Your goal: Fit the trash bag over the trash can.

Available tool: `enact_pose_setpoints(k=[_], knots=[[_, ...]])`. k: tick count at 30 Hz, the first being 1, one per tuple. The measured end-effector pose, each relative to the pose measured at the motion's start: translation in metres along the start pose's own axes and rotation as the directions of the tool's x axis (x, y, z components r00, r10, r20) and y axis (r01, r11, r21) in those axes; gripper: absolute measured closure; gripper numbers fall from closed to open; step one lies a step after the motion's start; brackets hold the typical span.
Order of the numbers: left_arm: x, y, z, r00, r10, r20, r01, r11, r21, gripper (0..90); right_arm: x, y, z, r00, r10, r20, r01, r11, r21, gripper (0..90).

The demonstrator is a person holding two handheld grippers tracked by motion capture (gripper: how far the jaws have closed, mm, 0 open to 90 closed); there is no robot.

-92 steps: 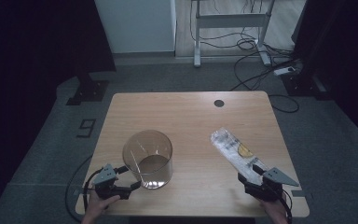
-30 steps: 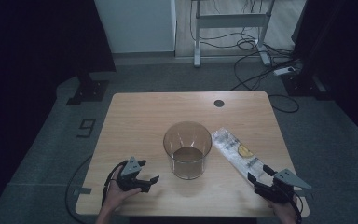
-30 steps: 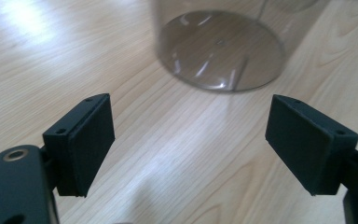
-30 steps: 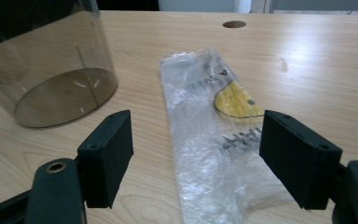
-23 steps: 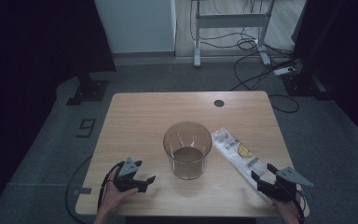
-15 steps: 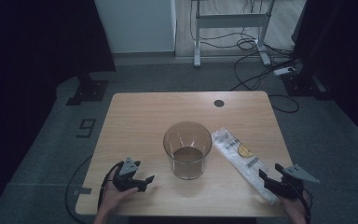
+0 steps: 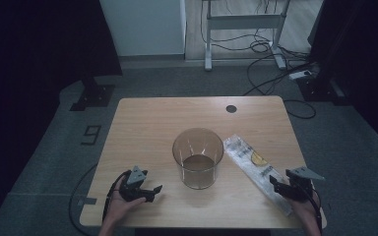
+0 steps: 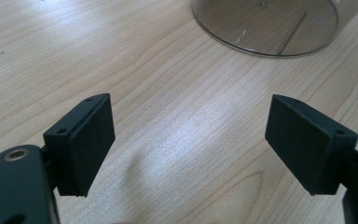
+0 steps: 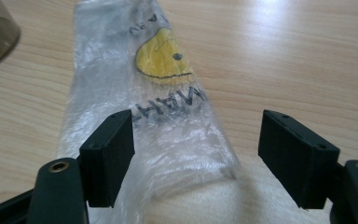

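Both grippers stand with their jaws spread wide and nothing between them: the left gripper (image 7: 145, 191) rests low over bare wood at the near left of the wooden table (image 7: 147, 123), and its own view shows its black pads (image 8: 91, 140) apart with only table grain between and the base of the clear plastic bin (image 8: 265, 25) a little ahead. The right gripper (image 7: 281, 188) sits at the near right, over the near end of a flattened clear plastic bag (image 7: 256, 169) that lies at a slant just beside the bin (image 7: 197, 157), apart from it. In the right gripper view the bag (image 9: 154, 107) runs away from the jaws, crinkled, with a yellow smiley face and dark lettering; one pad (image 9: 109, 156) stands over the bag's edge, the other over wood, and neither pinches the film. The bin stands upright near the middle of the table, and the bag is not in or on it. By my reading, the work looks barely begun: the bin seems placed, the bag is not yet gripped, and what is left is likely to close on the bag, lift it, open it and fit it to the bin, which will probably need both grippers.
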State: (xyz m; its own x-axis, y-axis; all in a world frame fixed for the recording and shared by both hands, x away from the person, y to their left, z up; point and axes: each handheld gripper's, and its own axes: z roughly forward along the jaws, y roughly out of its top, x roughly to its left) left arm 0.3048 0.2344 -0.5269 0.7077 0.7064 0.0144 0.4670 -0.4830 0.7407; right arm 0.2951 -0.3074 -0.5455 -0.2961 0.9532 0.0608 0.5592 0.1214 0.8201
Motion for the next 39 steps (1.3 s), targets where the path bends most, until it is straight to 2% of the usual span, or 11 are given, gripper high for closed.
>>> enact_pose_setpoints(k=[7,12,17,18,19,20,25,30,31,34,39], knots=[[0.0,-0.001,0.001,1.0,-0.003,-0.006,0.003,1.0,0.009,15.7,0.003,-0.002,0.011,0.9996,-0.027,0.0,0.027,0.998,0.051,27.6],[0.0,-0.001,0.0,1.0,-0.003,-0.006,0.003,1.0,0.006,15.7,0.008,-0.002,0.014,0.9974,-0.069,0.023,0.066,0.993,0.1,29.4],[0.0,-0.001,0.0,1.0,-0.002,-0.008,0.002,1.0,0.008,15.7,0.006,-0.002,0.014,0.9984,-0.055,0.007,0.054,0.994,0.1,32.8],[0.0,-0.001,0.0,1.0,-0.001,-0.008,0.001,1.0,0.008,15.7,0.006,-0.003,0.013,0.9983,-0.058,0.005,0.058,0.994,0.096,38.3],[0.0,-0.001,0.0,1.0,-0.001,-0.008,0.001,1.0,0.008,15.7,0.006,-0.003,0.013,0.9983,-0.058,0.005,0.058,0.994,0.096,38.3],[0.0,-0.001,0.0,1.0,0.0,-0.006,0.0,1.0,0.009,15.7,0.006,-0.003,0.012,0.9976,-0.069,-0.009,0.07,0.994,0.089,45.4],[-0.002,0.0,0.0,0.9999,0.006,-0.014,-0.006,0.9998,0.017,15.7,0.007,-0.004,0.01,0.9966,-0.079,-0.024,0.081,0.994,0.078,61.3],[-0.003,0.0,0.001,0.9998,0.011,-0.015,-0.01,0.9996,0.025,15.7,0.009,-0.004,0.009,0.9911,-0.117,-0.065,0.121,0.99,0.072,79.1],[-0.003,0.0,0.001,0.9998,0.011,-0.015,-0.01,0.9996,0.025,15.7,0.009,-0.004,0.009,0.9911,-0.117,-0.065,0.121,0.99,0.072,79.1],[-0.002,0.0,0.001,0.9998,0.009,-0.017,-0.008,0.9997,0.024,15.7,0.008,-0.005,0.007,0.9895,-0.126,-0.071,0.13,0.99,0.057,86.8],[0.0,0.0,-0.002,0.9998,-0.001,-0.02,0.002,0.9998,0.02,15.7,0.001,-0.005,-0.003,0.9886,-0.096,-0.115,0.094,0.995,-0.022,88.4]])
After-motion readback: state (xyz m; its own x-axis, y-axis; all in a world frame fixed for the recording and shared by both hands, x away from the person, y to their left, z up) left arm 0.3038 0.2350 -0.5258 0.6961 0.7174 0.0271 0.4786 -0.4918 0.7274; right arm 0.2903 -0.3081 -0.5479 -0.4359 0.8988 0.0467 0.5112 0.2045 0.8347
